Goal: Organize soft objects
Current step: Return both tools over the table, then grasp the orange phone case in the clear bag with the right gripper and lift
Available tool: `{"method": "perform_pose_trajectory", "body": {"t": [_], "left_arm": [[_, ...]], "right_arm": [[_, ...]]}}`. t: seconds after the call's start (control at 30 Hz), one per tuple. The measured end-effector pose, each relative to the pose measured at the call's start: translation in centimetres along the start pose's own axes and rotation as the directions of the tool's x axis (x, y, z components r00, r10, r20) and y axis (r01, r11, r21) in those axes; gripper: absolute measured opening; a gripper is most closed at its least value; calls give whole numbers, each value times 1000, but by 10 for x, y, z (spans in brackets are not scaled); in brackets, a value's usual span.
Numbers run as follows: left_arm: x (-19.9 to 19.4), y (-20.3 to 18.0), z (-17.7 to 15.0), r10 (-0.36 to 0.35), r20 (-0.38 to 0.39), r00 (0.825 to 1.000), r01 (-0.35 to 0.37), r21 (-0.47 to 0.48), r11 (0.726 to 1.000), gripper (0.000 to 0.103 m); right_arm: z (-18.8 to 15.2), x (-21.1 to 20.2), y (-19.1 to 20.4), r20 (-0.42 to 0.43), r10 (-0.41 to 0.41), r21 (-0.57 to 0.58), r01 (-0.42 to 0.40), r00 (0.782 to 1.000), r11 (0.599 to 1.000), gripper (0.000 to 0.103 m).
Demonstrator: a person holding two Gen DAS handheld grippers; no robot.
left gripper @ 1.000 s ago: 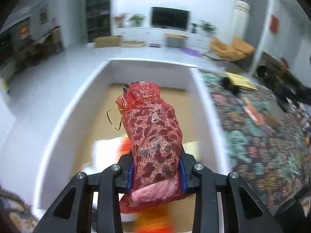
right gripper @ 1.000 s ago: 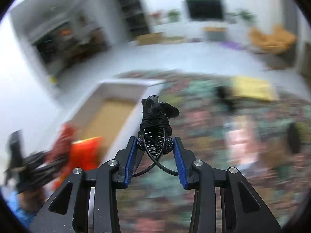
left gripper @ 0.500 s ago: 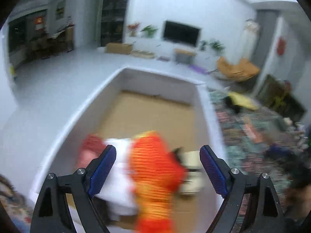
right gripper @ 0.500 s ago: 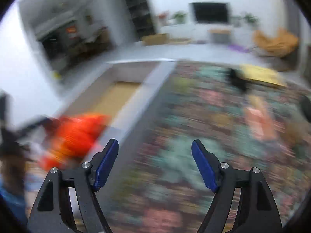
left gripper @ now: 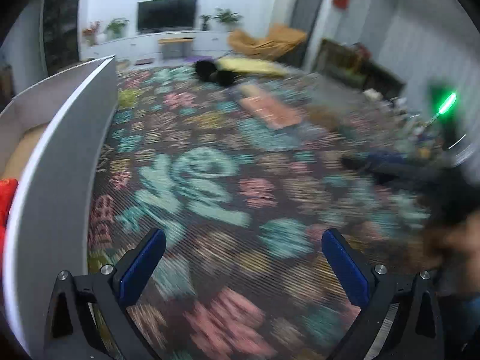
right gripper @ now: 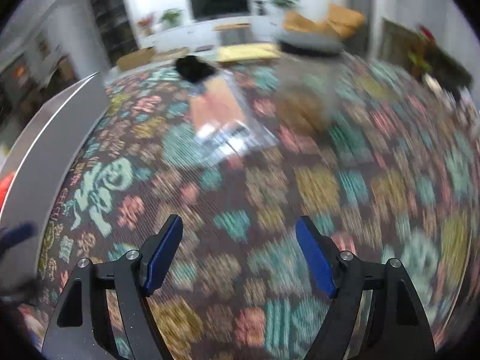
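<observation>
My left gripper (left gripper: 243, 241) is open and empty above the patterned cloth (left gripper: 210, 180), right of the white box (left gripper: 57, 162). A red-orange soft thing (left gripper: 6, 195) shows inside the box at the left edge. My right gripper (right gripper: 239, 231) is open and empty over the same cloth (right gripper: 300, 180). On the cloth ahead lie a black soft object (right gripper: 193, 67), an orange packet in clear wrap (right gripper: 219, 111) and a yellow flat item (right gripper: 246, 51). In the left wrist view these show as the black object (left gripper: 214, 73), the orange packet (left gripper: 267, 108) and the yellow item (left gripper: 252, 65). Both views are blurred.
The white box wall (right gripper: 51, 138) runs along the left of the cloth. A dark blurred shape (left gripper: 420, 177) lies at the right in the left wrist view. Behind stand a TV (left gripper: 166, 15), an orange chair (left gripper: 267, 42) and a dark cabinet (left gripper: 357, 69).
Both grippers opened and let go: the left dropped the red patterned pouch in the box, the right released the black cord bundle. Both have swung right, out over the cloth.
</observation>
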State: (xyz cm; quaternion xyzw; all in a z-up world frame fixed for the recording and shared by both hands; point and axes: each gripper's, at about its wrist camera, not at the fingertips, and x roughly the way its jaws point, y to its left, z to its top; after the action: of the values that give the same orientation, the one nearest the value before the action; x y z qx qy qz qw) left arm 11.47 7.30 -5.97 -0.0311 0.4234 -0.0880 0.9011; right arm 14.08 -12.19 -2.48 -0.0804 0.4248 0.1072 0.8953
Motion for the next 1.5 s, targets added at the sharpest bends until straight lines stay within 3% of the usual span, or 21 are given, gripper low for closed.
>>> {"method": "perform_pose_trajectory", "body": {"t": [0.1,0.2,0.37,0.4,0.47,0.5,0.6,0.63,0.7,0.87,1.0,1.13,1.3,1.43,1.5], "left_arm": [[32,14,-1,82,-24,996,-82,11,997,103],[45,27,-9,92,-45,995,-93,-6,996,103],[51,22,-9,129,-67,989,-127,27,991,103],[50,23,-9,121,-66,990,-120,20,993,103],[49,23,-10,123,-66,990,-122,22,992,103],[49,23,-9,126,-66,990,-125,25,992,103],[51,23,-8,126,-67,990,-125,24,992,103],[51,23,-7,126,-67,990,-125,24,992,103],[51,23,-8,127,-67,990,-125,24,992,103],[50,23,-9,127,-67,990,-126,25,992,103],[51,22,-7,130,-68,989,-128,27,991,103],[51,21,-8,131,-68,989,-130,29,991,103],[51,21,-8,131,-68,989,-130,28,991,103],[51,21,-8,131,-68,989,-130,29,991,103],[51,22,-8,131,-68,989,-130,29,991,103]], "right_arm": [[43,22,14,-6,-24,-89,23,1000,996,80],[80,51,16,-15,-35,-112,33,999,993,80],[117,127,5,-147,-35,-61,26,989,998,80],[117,141,4,-184,-23,-54,14,983,998,81],[114,156,7,-231,-6,-72,-11,973,997,97],[112,155,11,-198,-21,-105,0,980,995,97],[109,153,2,-215,-19,-44,10,976,999,91],[107,150,2,-210,-20,-42,12,978,999,81],[94,138,8,-222,-20,-58,8,975,998,80],[16,75,17,-278,23,-121,-59,960,991,80],[-51,20,-25,-314,-2,-79,-24,949,997,80],[-77,-3,-106,-305,-91,90,124,948,988,80],[-30,29,-173,-198,-184,200,224,963,954,79],[22,65,-207,-60,-143,300,155,988,941,81],[37,74,-212,-56,-147,335,157,988,929,82]]}}
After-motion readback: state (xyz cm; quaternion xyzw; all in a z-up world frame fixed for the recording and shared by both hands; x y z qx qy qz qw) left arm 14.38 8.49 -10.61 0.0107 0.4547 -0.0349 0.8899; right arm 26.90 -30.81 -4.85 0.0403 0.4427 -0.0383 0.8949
